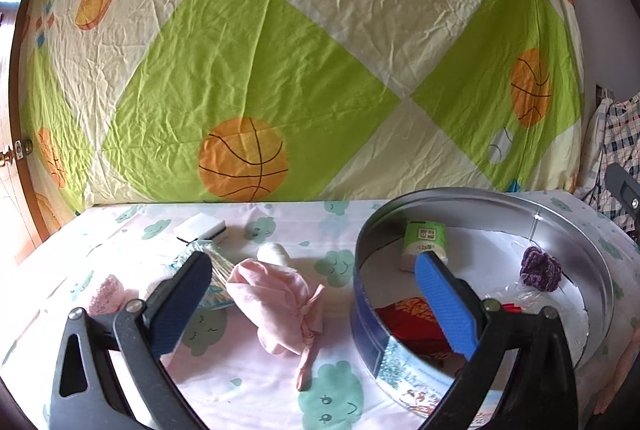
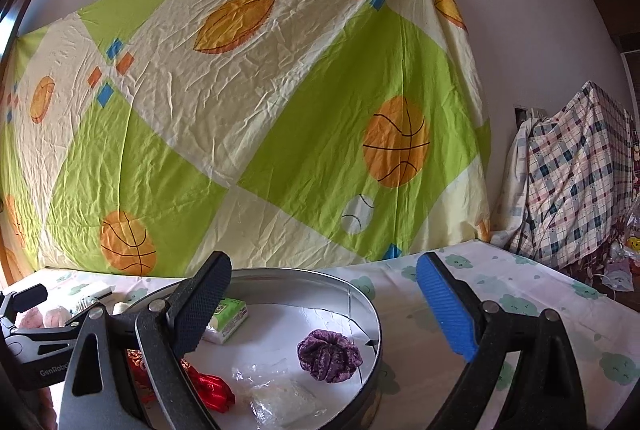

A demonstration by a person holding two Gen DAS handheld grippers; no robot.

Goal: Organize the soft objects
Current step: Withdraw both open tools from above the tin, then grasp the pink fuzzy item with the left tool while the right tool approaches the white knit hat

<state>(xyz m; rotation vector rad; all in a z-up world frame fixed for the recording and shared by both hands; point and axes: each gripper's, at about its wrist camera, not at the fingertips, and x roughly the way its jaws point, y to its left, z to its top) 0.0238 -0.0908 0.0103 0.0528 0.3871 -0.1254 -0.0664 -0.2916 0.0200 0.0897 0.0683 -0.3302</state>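
Note:
A round metal tin [image 1: 568, 230] stands on the table; it also shows in the right wrist view [image 2: 360, 294]. Inside lie a green tissue pack [image 1: 424, 240], a purple scrunchie [image 1: 540, 270], a red satin pouch [image 1: 416, 322] and a clear plastic bag [image 2: 280, 398]. My left gripper [image 1: 316, 298] is open and empty above a knotted pink cloth [image 1: 276, 306] beside the tin. My right gripper [image 2: 324, 306] is open and empty over the tin, above the scrunchie [image 2: 328, 354].
Left of the tin lie a white sponge [image 1: 200, 228], a cream roll [image 1: 274, 254], a striped item [image 1: 218, 270] and a pink fluffy item [image 1: 106, 294]. A basketball-print sheet [image 1: 280, 69] hangs behind the table. A plaid-covered pile [image 2: 576, 173] stands at the right.

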